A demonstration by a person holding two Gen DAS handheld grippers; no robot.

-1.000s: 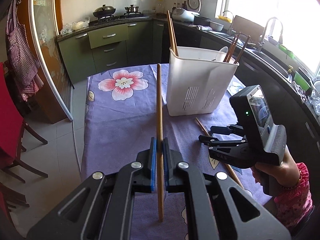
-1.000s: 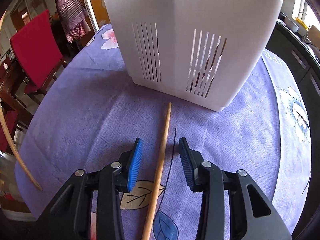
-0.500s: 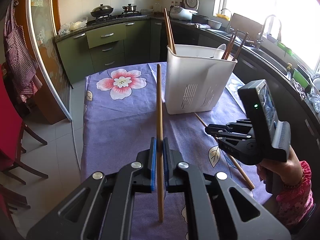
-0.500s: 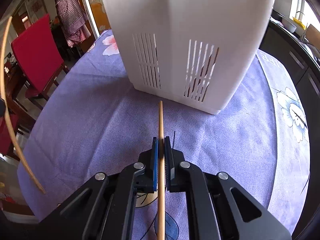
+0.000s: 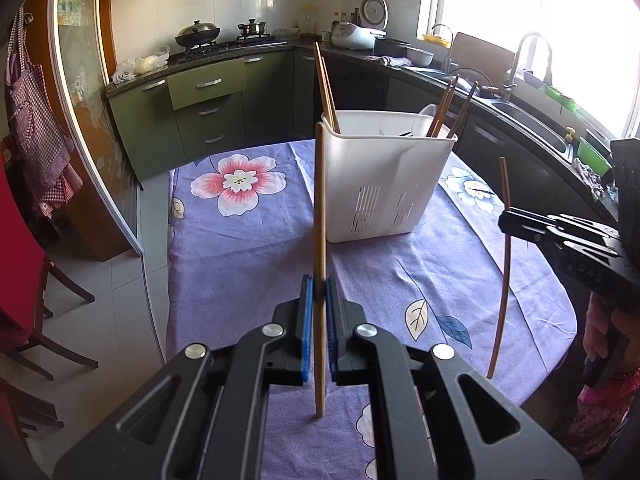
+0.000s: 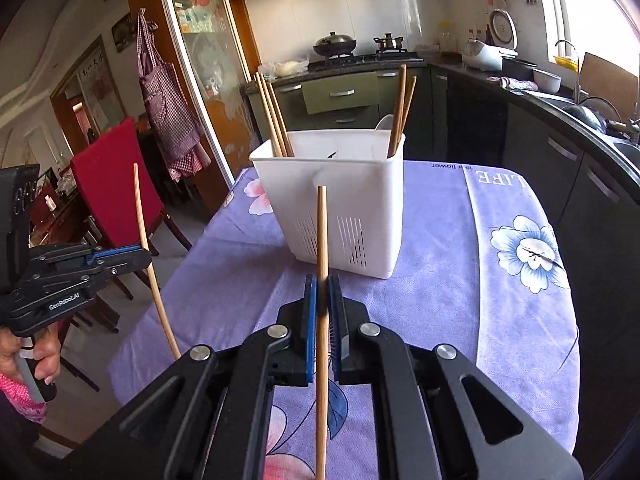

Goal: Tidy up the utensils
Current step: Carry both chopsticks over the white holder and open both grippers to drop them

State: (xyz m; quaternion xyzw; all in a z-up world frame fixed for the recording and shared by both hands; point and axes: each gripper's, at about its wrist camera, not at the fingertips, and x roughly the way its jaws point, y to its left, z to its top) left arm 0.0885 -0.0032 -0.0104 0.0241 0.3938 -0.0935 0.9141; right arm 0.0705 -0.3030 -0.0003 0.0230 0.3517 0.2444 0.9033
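Both wrist views look along their fingers, sharing the white utensil basket (image 5: 384,176) (image 6: 340,204)

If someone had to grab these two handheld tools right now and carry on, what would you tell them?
Left tool: shut on a chopstick, held upright over the table.
Right tool: shut on a second chopstick, also upright and off the purple cloth.
White holder stands ahead of both, with several chopsticks in it.
Done: both chopsticks picked up.
Left: drop each chopstick into the holder. No other loose utensils show on the table.
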